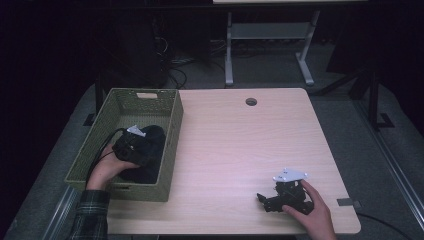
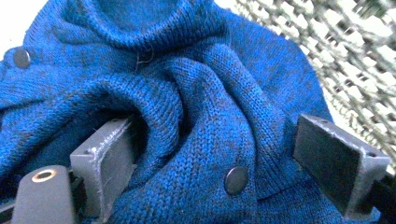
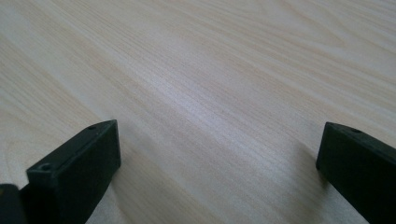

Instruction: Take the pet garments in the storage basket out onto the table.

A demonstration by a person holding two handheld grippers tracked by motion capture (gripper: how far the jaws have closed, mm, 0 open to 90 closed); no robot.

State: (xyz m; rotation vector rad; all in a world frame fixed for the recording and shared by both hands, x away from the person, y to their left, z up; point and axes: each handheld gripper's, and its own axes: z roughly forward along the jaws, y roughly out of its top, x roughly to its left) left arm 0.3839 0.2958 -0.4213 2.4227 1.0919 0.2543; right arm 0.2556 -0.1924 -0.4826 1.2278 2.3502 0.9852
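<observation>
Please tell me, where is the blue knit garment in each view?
High view: the garment lies dark inside the basket, left of the table.
Left gripper view: the garment sits between the open jaws.
Right gripper view: bare table.
Shared landmark: the basket's woven wall.

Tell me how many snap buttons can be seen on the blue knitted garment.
2. One snap button sits low on the blue knitted garment, between the open jaws of the left tool. The other snap button is near its upper left edge. Folds may hide more.

I saw a dim room: grey carpet floor (image 1: pixel 280 70), white desk frame (image 1: pixel 270 35) behind the light wood tabletop (image 1: pixel 240 150).
</observation>
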